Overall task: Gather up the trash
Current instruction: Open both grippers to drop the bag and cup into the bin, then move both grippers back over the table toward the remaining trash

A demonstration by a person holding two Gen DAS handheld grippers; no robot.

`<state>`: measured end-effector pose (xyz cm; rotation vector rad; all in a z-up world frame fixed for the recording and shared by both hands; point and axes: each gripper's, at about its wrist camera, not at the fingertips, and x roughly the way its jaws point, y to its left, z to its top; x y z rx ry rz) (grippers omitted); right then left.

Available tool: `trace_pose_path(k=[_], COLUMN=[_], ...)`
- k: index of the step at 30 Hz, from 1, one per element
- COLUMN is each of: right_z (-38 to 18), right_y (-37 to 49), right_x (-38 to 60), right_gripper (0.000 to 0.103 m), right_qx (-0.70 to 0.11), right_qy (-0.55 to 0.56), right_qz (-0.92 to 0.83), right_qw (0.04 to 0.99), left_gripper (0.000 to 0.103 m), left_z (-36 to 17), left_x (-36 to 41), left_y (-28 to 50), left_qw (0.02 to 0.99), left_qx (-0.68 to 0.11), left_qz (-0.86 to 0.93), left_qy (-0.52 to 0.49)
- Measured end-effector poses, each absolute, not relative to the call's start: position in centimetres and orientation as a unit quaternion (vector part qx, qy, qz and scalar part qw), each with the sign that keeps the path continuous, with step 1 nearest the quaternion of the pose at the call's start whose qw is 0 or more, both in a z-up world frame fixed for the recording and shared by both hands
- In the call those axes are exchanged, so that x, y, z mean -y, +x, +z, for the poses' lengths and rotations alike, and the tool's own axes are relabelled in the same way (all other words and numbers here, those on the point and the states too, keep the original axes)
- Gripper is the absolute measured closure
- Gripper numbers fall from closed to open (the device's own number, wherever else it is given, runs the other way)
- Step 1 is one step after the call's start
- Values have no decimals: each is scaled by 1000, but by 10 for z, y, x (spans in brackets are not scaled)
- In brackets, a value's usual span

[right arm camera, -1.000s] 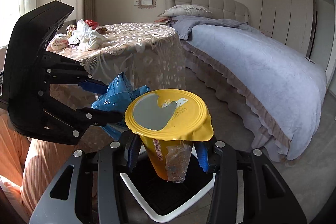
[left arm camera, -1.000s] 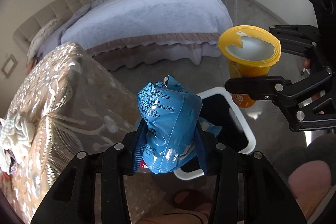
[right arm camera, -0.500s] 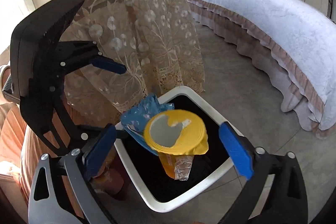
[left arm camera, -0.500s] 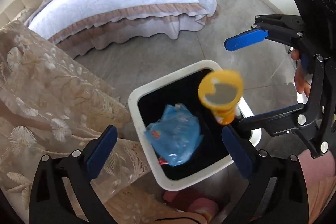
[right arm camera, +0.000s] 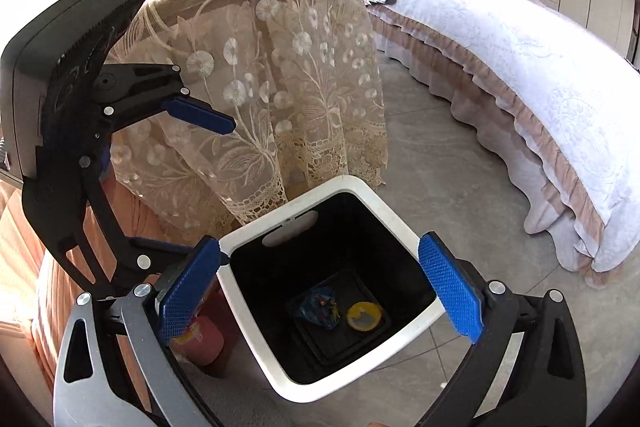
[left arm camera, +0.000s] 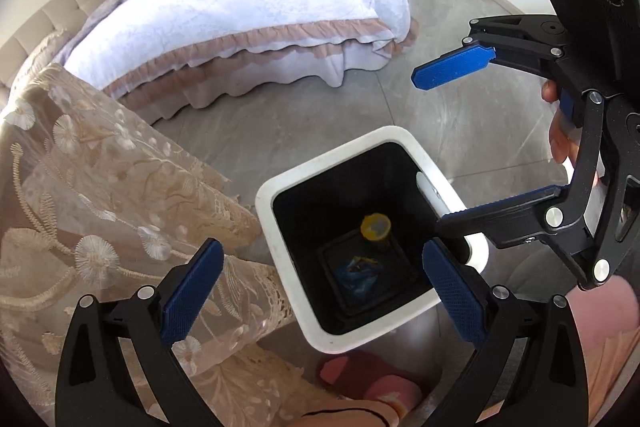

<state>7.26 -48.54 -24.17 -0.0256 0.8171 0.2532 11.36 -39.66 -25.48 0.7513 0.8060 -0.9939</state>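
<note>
A white trash bin (left arm camera: pixel 276 239) with a black inside stands on the floor beside the table; it also shows in the right wrist view (right arm camera: pixel 256 343). At its bottom lie a blue snack bag (left arm camera: pixel 358 275) (right arm camera: pixel 316 307) and a yellow-lidded cup (left arm camera: pixel 375 226) (right arm camera: pixel 363 315). My left gripper (left arm camera: pixel 320 291) is open and empty above the bin. My right gripper (right arm camera: pixel 320 291) is open and empty above the bin too. Each gripper shows in the other's view: the right gripper (left arm camera: pixel 448 143) and the left gripper (right arm camera: pixel 188 183).
A table draped in a beige lace cloth (left arm camera: pixel 80 195) (right arm camera: pixel 264 75) stands close to the bin. A bed with a white cover (left arm camera: pixel 248 7) (right arm camera: pixel 520 67) lies across the grey tiled floor. A person's pink slippers (left arm camera: pixel 372 379) are by the bin.
Both grippers opened and let go. The blue bag and the yellow cup fell into the bin and now lie at its bottom.
</note>
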Motion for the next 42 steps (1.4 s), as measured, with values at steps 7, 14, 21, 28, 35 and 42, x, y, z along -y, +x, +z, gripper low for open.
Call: trace_pose_path(k=[7,14,21,28,35,42], right_z=[-207,-162,-129,-108,-96,-100], right_y=[65,54,52,57,72,89], right_x=[475,461,436,400,358,324], right_gripper=[4,4,4,4,4,4], right_qx=[-363,-308,-266,-224,-205,-213], right_qy=[-32,-37,-48,-57,-67,-78], right_qz=[126,137,168,196,222,233], right_qw=[923,941,948,953,951,946], left_gripper=[5,5,5,5,5,5], left_z=[-216,-173,-149,-121,-111,-110], left_x=[382,362,326,275,225,170], left_y=[98,77,64,58,61,63], left_qw=[757,791,831,880,924,944], left_qx=[-339,-290,-243,-218,-207,-210], left_qz=[-457,-442,-388,-319,-223,-164], left_qy=[321,309,316,276,231,197])
